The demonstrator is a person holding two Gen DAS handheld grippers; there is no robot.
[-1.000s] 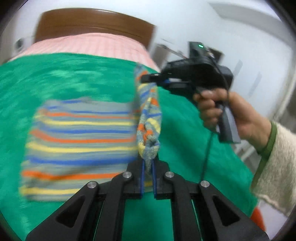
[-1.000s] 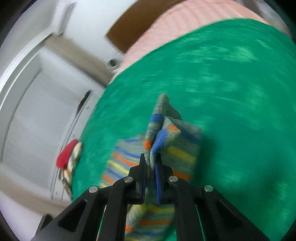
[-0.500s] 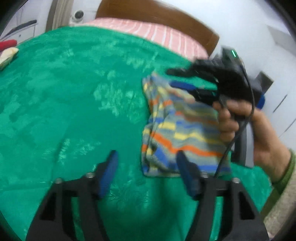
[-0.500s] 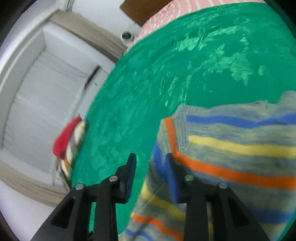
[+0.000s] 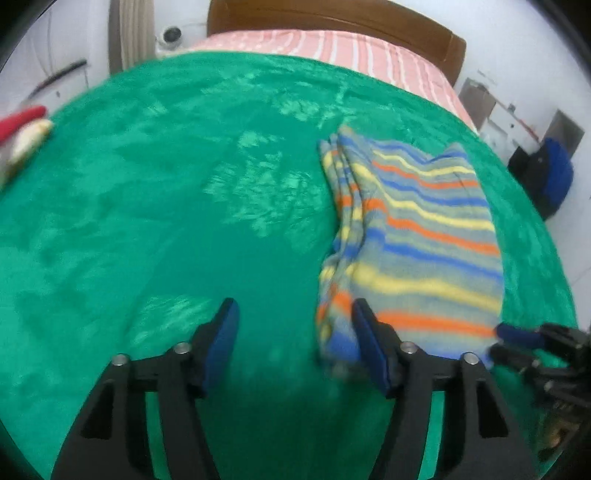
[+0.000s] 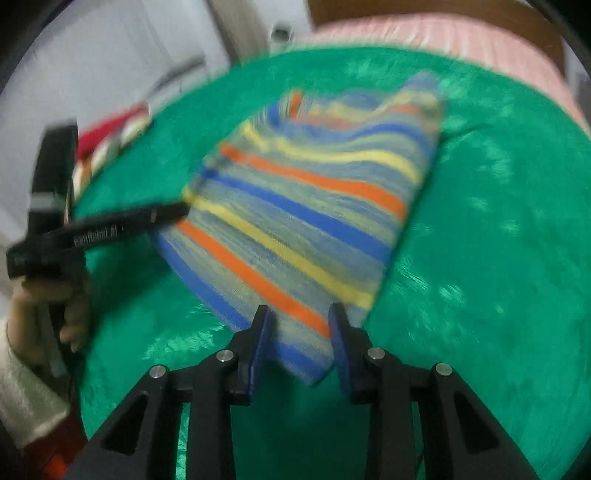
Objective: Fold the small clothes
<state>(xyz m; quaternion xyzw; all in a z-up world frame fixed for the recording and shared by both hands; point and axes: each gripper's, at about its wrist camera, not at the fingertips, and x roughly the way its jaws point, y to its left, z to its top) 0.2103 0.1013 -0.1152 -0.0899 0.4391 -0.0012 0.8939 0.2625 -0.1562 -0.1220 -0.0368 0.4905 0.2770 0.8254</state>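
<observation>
Surface: green blanket (image 5: 155,206) spread over a bed; pink striped sheet (image 5: 332,44) and wooden headboard (image 5: 332,16) along the far edge.
Garment: striped knit garment (image 5: 417,236), grey with blue, yellow and orange bands, lying folded on the blanket toward its right side; layered edges stacked along the garment's left side.
Left gripper: left gripper (image 5: 295,343), jaws released and spread wide, nothing clamped; right finger just beside the garment's near left corner, left finger over bare blanket.
Right gripper: right gripper (image 6: 298,339), jaws apart, not pressing; the garment's near corner lies between the fingers in its own view, contact unclear through blur.
Hand: hand (image 6: 55,306) with a cream sleeve carrying the left gripper, seen at the left of the right wrist view.
Other cloth: red and white cloth (image 5: 22,129) at the blanket's far left edge.
Stage (judged): fold laid down, both tools let go.
Risk: a finger snagging the loose knit while leaving could drag the top layer and undo the fold.
Risk: stacked left edges look uneven; a further fold may come out skewed.
Risk: plush blanket grips the knit, so sliding would bunch it.
</observation>
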